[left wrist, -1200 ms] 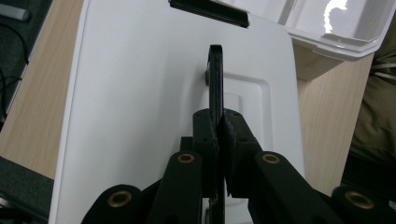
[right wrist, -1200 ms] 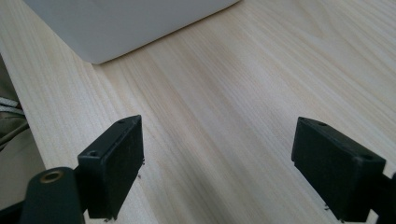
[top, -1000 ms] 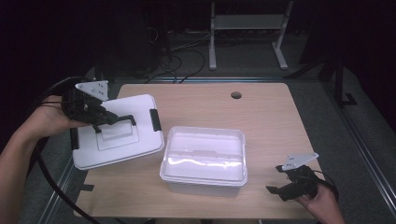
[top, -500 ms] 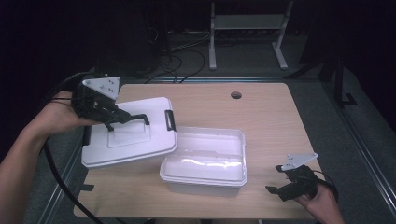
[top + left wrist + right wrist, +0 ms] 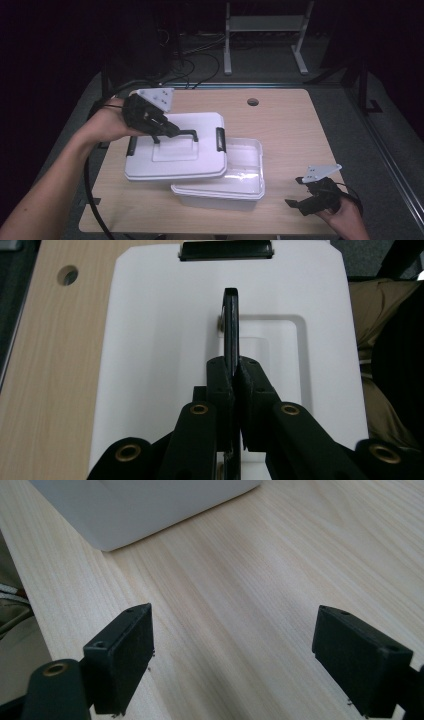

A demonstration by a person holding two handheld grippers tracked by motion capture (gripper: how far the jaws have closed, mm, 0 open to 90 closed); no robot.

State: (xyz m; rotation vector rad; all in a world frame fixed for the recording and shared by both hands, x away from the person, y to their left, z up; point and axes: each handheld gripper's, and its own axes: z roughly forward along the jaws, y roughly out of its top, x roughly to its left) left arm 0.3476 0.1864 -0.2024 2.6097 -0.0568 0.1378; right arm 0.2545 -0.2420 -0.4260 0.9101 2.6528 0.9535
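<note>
1. Lid [image 5: 175, 152]: white moulded plastic, rectangular with clipped corners, smooth matt top with a shallow recessed panel at its middle. Black bar handle [image 5: 181, 134] across that recess; black latch clips at both short ends, one [image 5: 226, 249] at the top of the left gripper view. Left of centre in the high view, raised and overlapping the left rim of the box below.
2. Box [image 5: 235, 182]: white, slightly translucent plastic, rectangular with rounded corners, open-topped, centre of the high view. Smooth pale side wall [image 5: 150, 510] at upper left of the right gripper view.
3. Left gripper [image 5: 159, 127]: black jointed frame, brass-coloured pivot bushes, grey three-cornered plate on top. Jaws pressed close together on the thin black handle [image 5: 231, 335], pinched edge-on between the pads.
4. Right gripper [image 5: 310, 200]: same build, lower right of the high view, just above the table and well apart from the box. Blocky black pads [image 5: 125, 655] spread wide, bare wood between them, nothing held; contact with the tabletop possible but not clear.
5. Table [image 5: 295, 125]: light wood-grain top, flat, with a round cable hole [image 5: 253, 102] near the far edge.
</note>
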